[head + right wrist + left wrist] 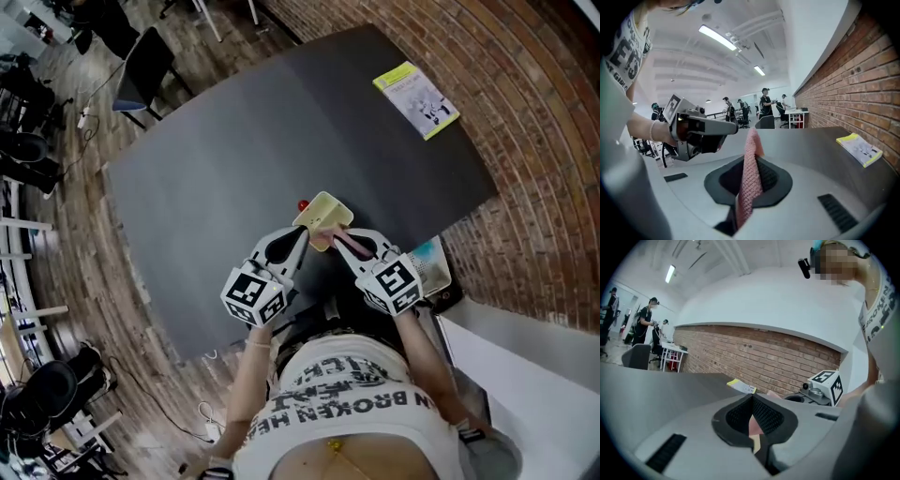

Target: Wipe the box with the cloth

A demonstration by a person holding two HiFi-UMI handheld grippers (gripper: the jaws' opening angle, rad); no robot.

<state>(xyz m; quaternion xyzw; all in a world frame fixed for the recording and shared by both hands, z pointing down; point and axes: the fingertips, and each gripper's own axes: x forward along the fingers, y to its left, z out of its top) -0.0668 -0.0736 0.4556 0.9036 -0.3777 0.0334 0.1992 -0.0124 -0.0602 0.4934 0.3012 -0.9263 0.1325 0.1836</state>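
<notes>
L tool (301,233) jaws pinched tight on edge of pale-yellow box (324,210), held up over dark bench (225,150). R tool (337,240) clamped on pink cloth (751,154), just beside box.

White T-shirt (361,412), black lettering

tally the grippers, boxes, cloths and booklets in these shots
grippers: 2 (left gripper, right gripper)
box: 1
cloth: 1
booklet: 1
total: 5
</notes>
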